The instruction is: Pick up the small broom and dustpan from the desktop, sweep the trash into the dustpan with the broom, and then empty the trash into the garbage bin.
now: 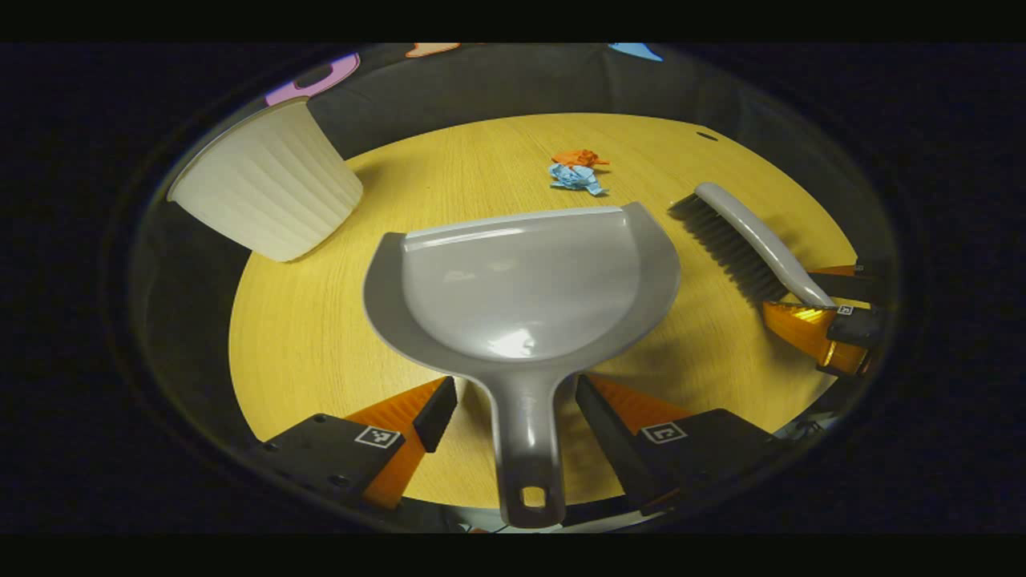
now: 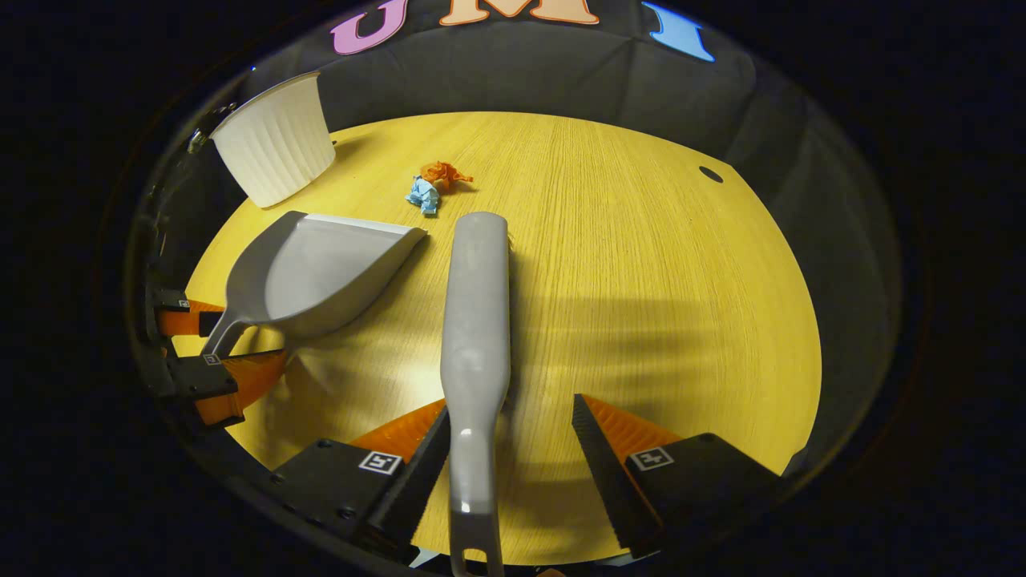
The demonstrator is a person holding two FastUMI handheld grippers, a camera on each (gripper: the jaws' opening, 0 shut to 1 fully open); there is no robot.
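**A:** Where are your tools?

**B:** The dustpan (image 1: 521, 280) lies flat mid-desktop (image 1: 321, 336), its handle running back between the fingers of my left gripper (image 1: 517, 401). They stand wide, a gap on each side of the handle. The broom (image 2: 477, 320) lies beside it; my right gripper (image 2: 509, 449) straddles its handle, one finger (image 2: 417, 465) close against it or just touching, the other well clear.

**A:** How will they handle?

**B:** Both look like light, stiff, glossy plastic, so I judge them slippery. I'd pinch each on the narrow handle neck. The crumpled paper scraps (image 1: 577, 170) beyond the pan's lip look featherlight; the bin (image 1: 268, 180) sits near the far left edge.
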